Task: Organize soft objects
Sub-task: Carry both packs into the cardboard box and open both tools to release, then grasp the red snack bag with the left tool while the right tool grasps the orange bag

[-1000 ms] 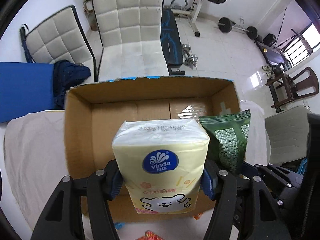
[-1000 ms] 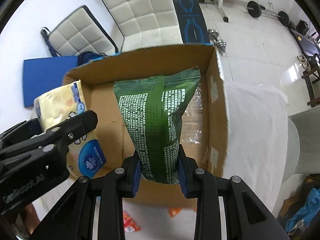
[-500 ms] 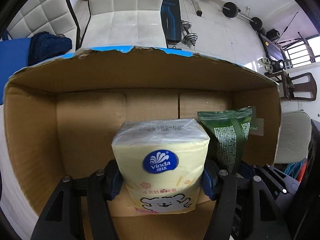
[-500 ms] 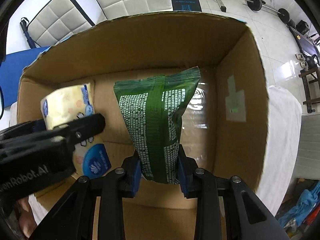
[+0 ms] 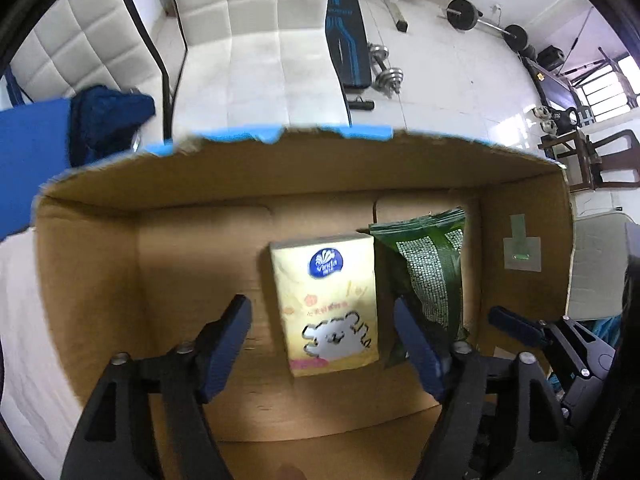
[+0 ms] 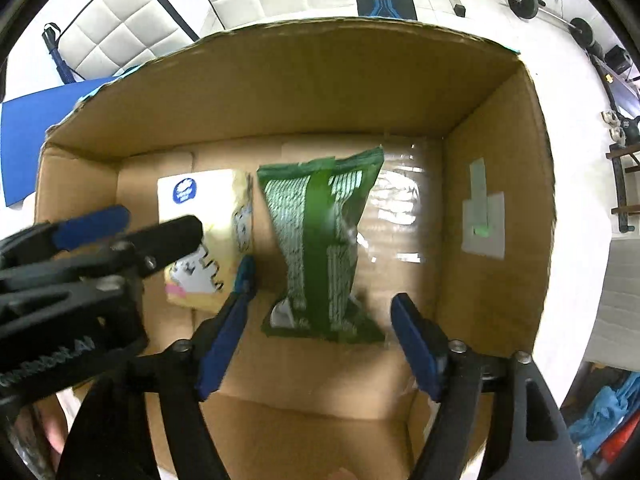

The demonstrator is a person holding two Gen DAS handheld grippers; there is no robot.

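Note:
A yellow tissue pack (image 5: 326, 302) (image 6: 208, 216) lies flat on the floor of a cardboard box (image 5: 100, 280) (image 6: 492, 128). Right beside it lies a green snack bag (image 5: 430, 268) (image 6: 320, 248). My left gripper (image 5: 322, 314) points down over the tissue pack, its jaws opening and clear of the pack on both sides. My right gripper (image 6: 320, 280) hangs over the green bag, jaws opening too, and its blue pads (image 6: 416, 344) stand apart from the bag. The left gripper's black body (image 6: 72, 272) crosses the right wrist view at the left.
The box stands on a white cloth (image 5: 24, 320). Behind it are two white padded chairs (image 5: 260, 40), a blue mat (image 5: 28, 152), a weight bench (image 5: 344, 40) and barbells (image 5: 464, 12). A grey label (image 6: 482, 220) is stuck on the box's right wall.
Both grippers sank into the box and then opened. The tissue pack and the green bag dropped out of the jaws and now lie side by side on the box floor.

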